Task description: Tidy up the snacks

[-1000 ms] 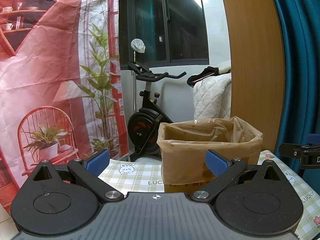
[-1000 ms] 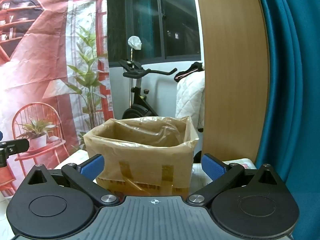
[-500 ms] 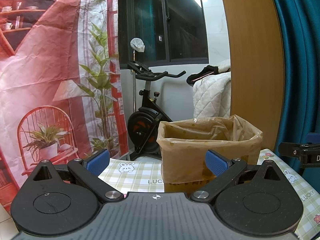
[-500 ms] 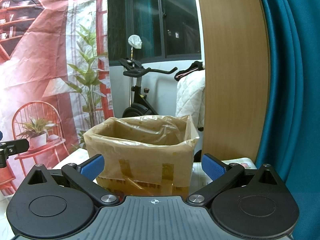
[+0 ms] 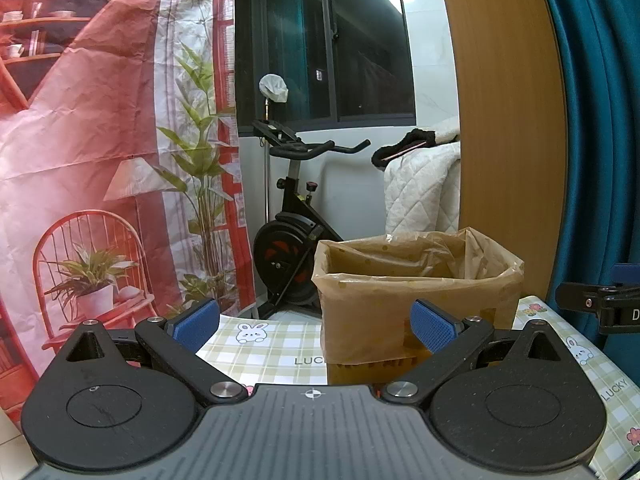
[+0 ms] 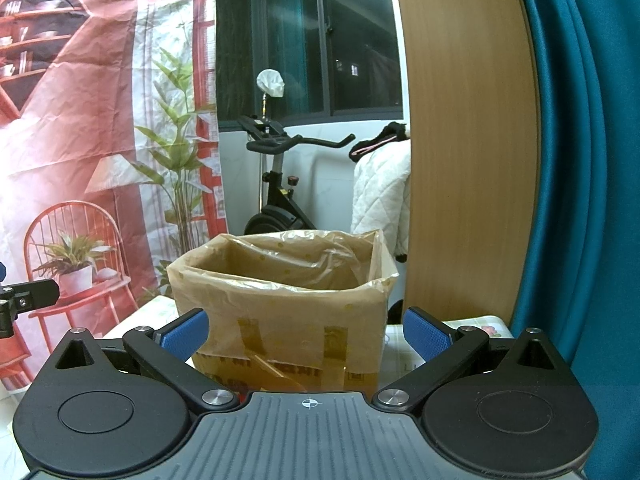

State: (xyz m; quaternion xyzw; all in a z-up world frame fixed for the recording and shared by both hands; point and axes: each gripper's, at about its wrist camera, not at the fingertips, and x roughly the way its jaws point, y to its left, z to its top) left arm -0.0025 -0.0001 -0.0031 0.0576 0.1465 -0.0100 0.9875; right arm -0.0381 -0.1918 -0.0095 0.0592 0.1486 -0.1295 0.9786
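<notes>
1. Currently the left gripper has its fingers spread wide, nothing between the blue pads.
2. Right gripper is the same: fingers wide apart and empty.
3. Cardboard box lined with a tan plastic bag sits on the table, straight ahead of both grippers. The bag is folded over the rim and the box is open at the top.
4. Left wrist view: the box is right of centre, behind the right finger. Right wrist view: the box is centred between the 2 fingers, further out than the tips.
5. No snacks show in either view; the inside of the box is hidden from this low angle.
6. Table has a green-checked cloth with rabbit prints and "LUCKY" text.
7. Each gripper shows at the edge of the other's view: the right one at far right in the left wrist view, the left one at far left in the right wrist view.
8. Background: exercise bike, red printed backdrop, wooden panel, teal curtain.
</notes>
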